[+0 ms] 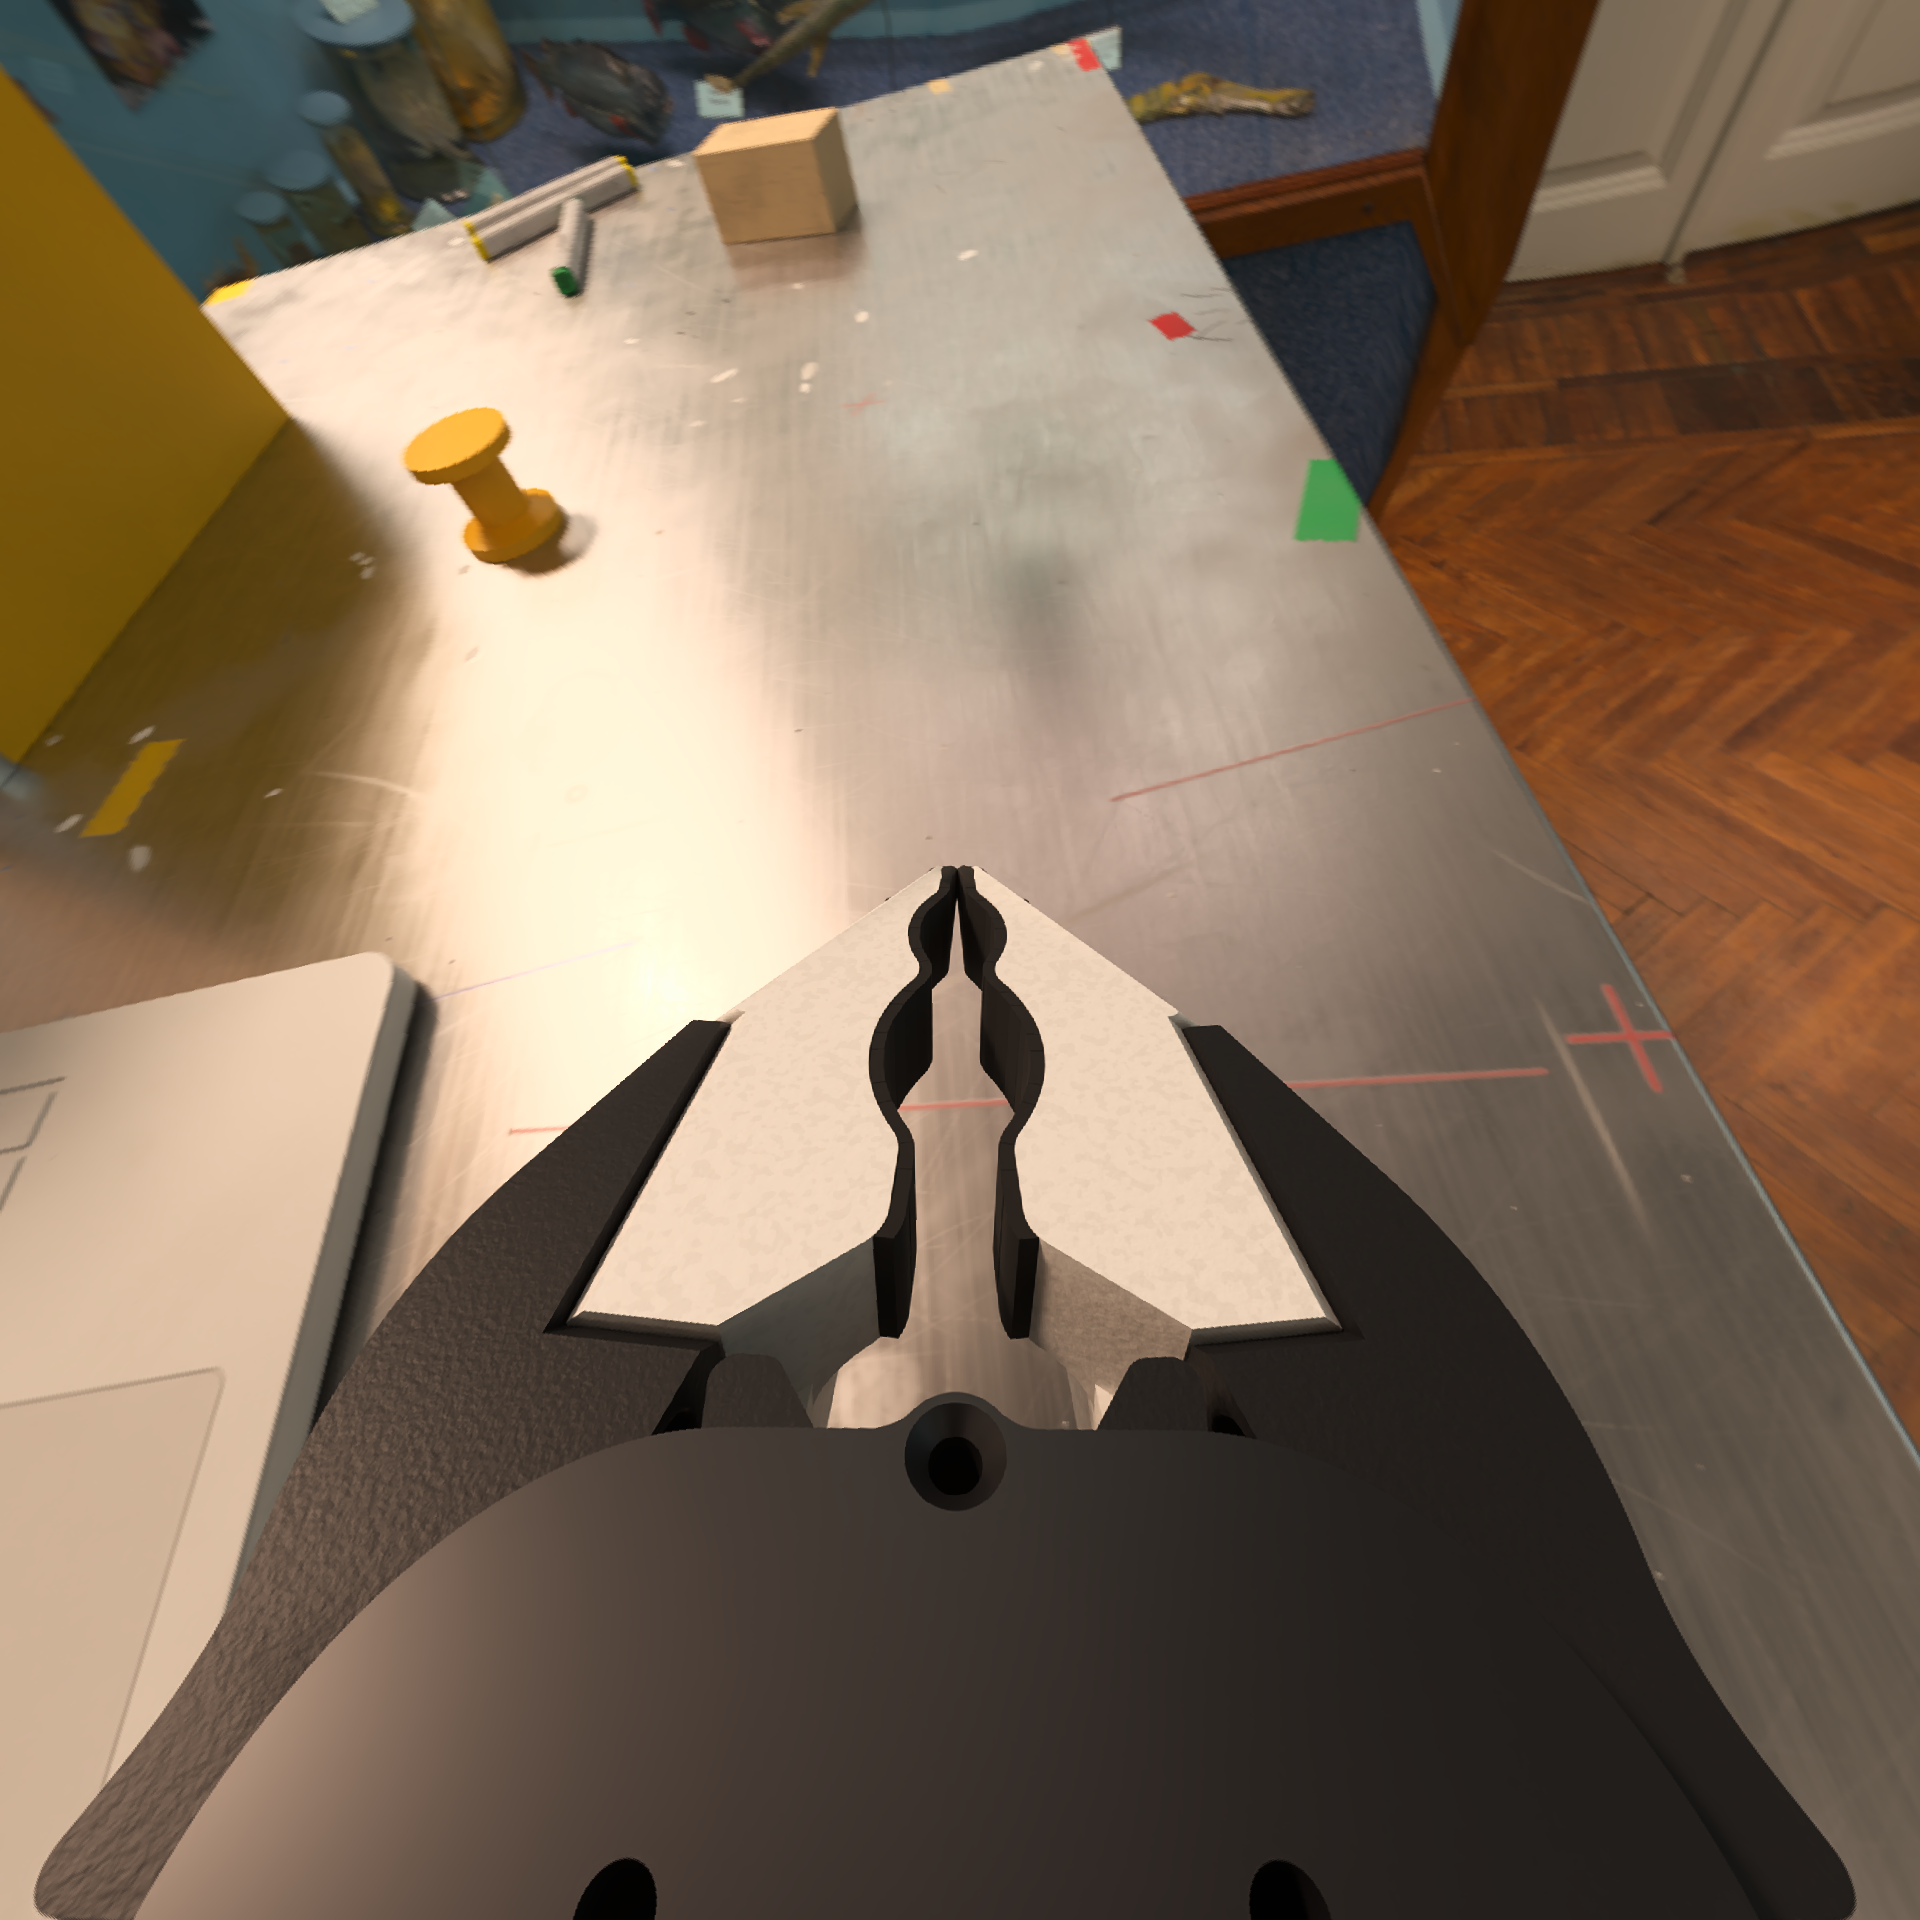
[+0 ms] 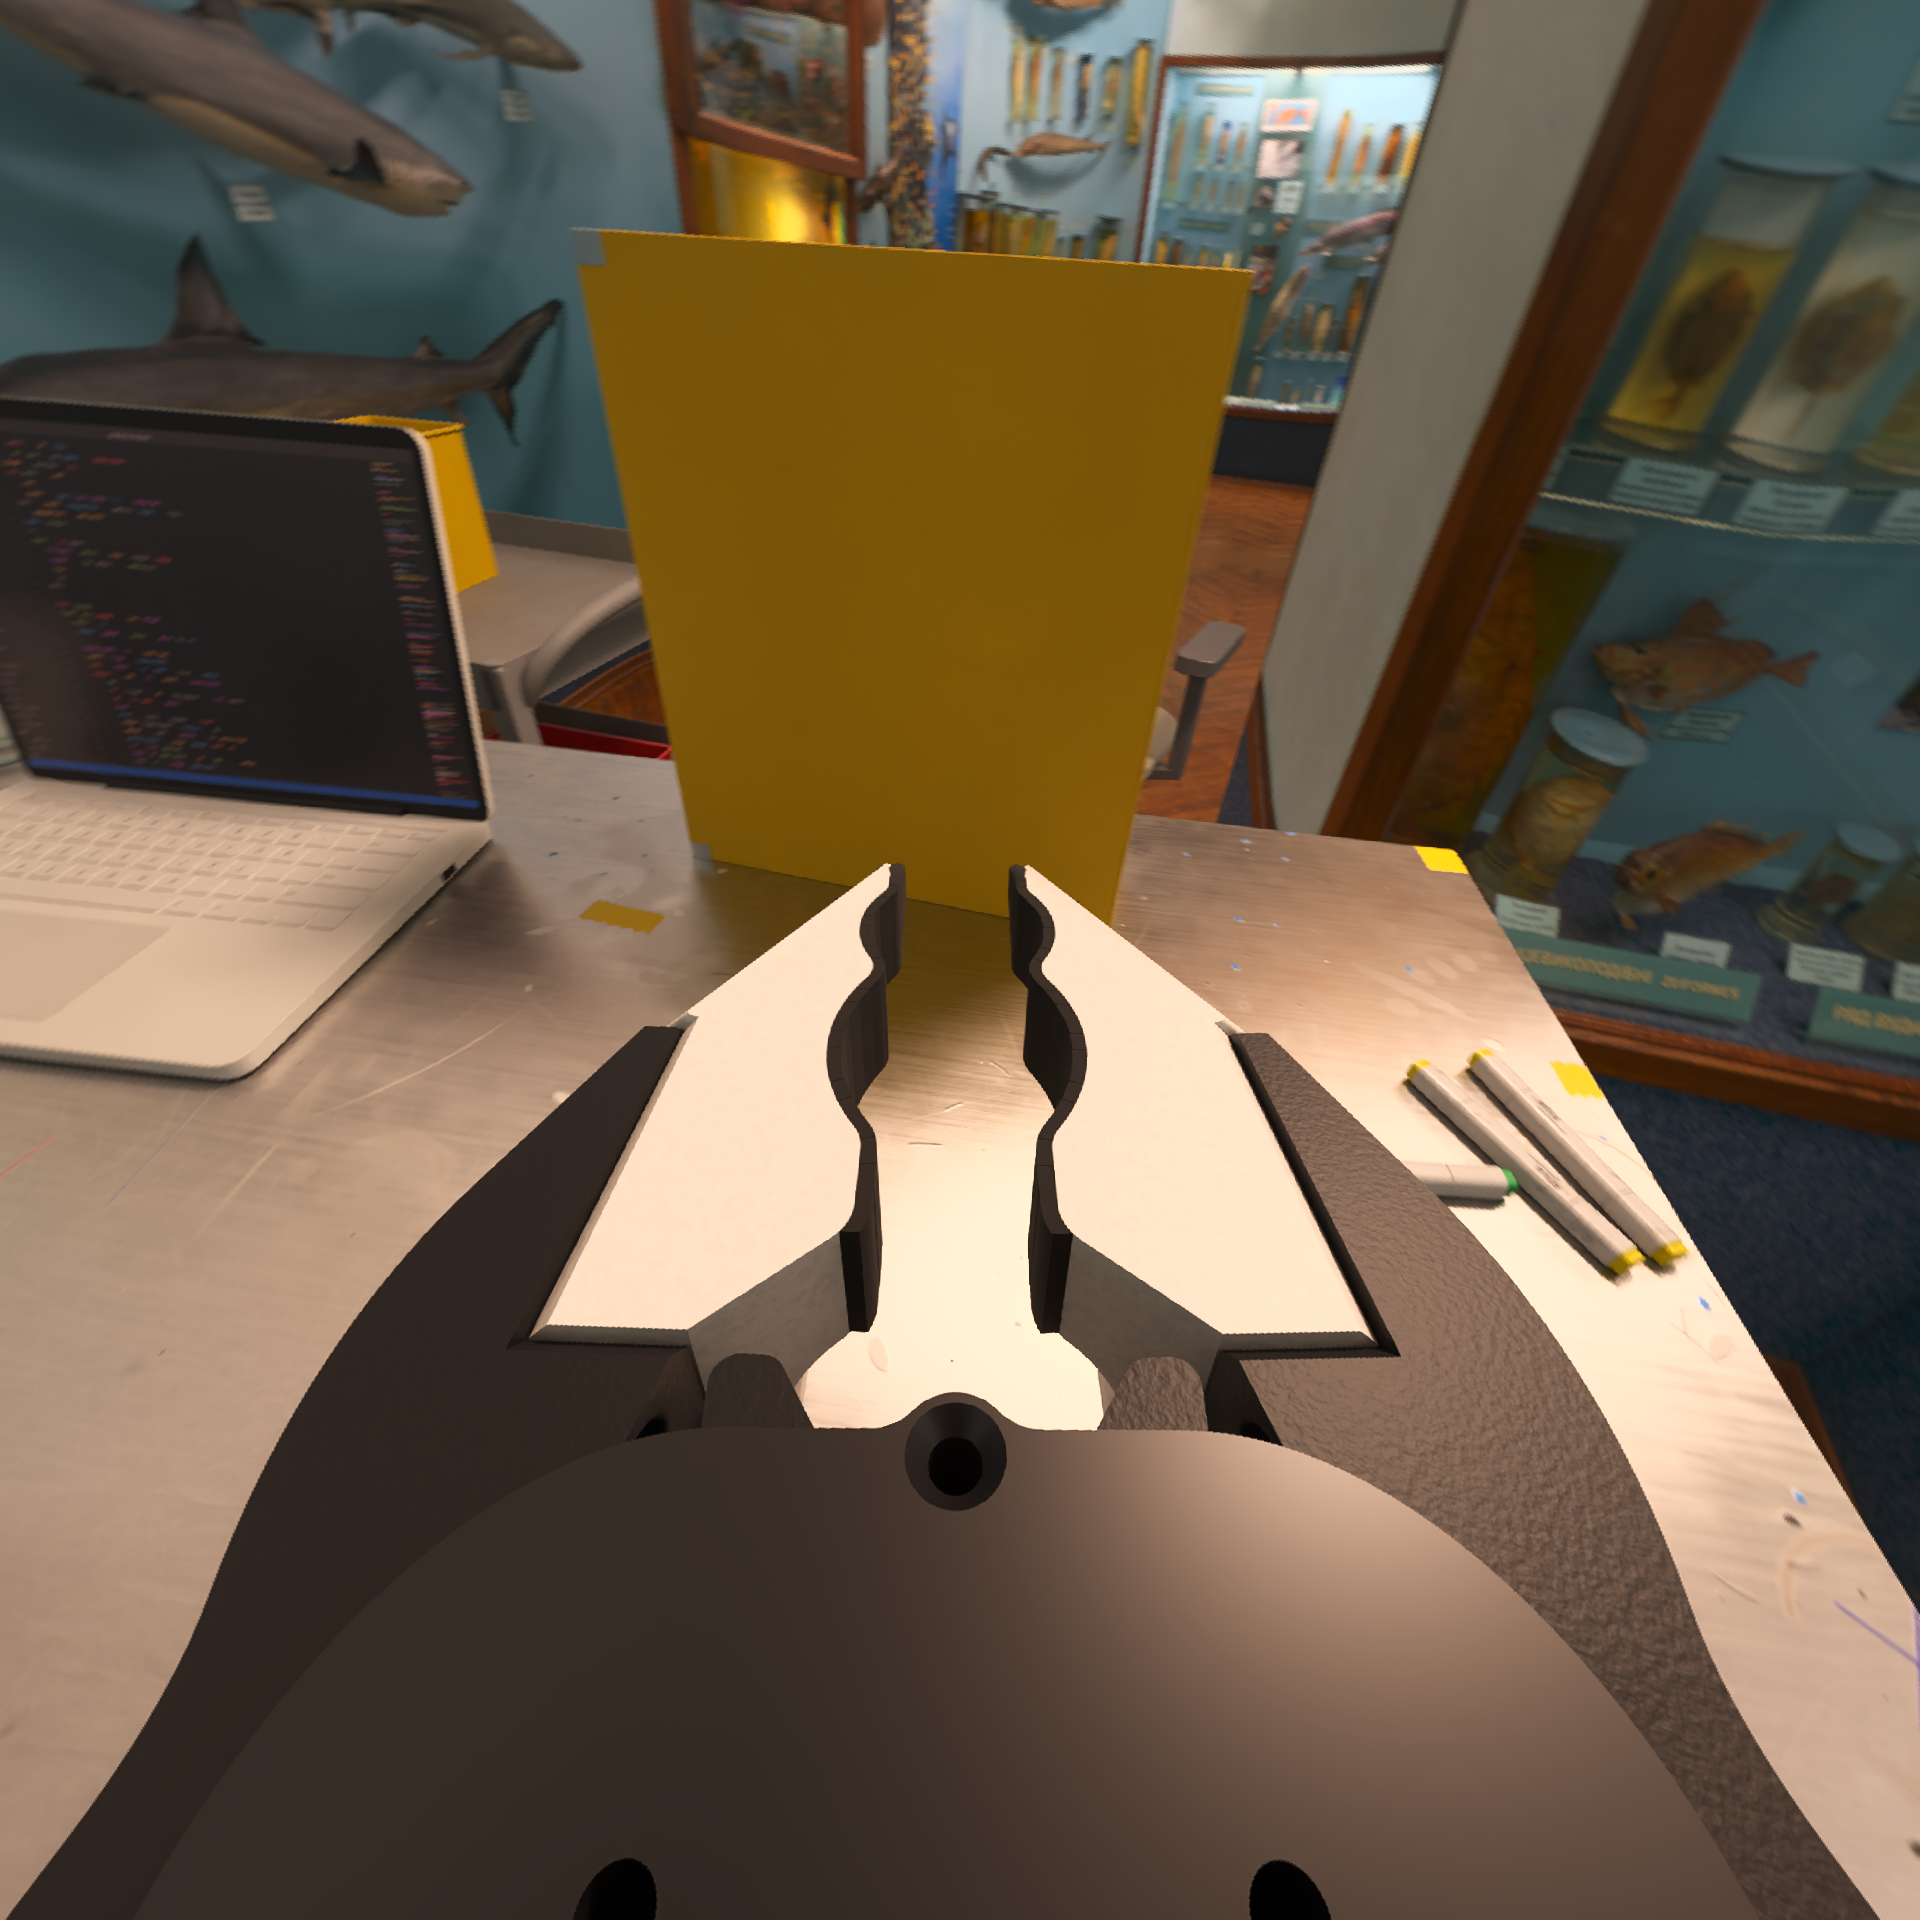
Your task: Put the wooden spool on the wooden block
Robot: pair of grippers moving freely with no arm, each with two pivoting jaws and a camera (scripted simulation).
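The wooden spool (image 1: 485, 486) stands well ahead-left of the closed left claw (image 1: 956, 875).

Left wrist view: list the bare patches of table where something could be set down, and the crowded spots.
Bare: the wide middle between spool, block and green tape, and the stretch ahead of the left gripper. Crowded: far edge by the markers, and the laptop corner.

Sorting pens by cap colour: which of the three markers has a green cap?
The short marker lying loose, nearer the wooden spool. The two longer markers lie side by side with yellow caps.
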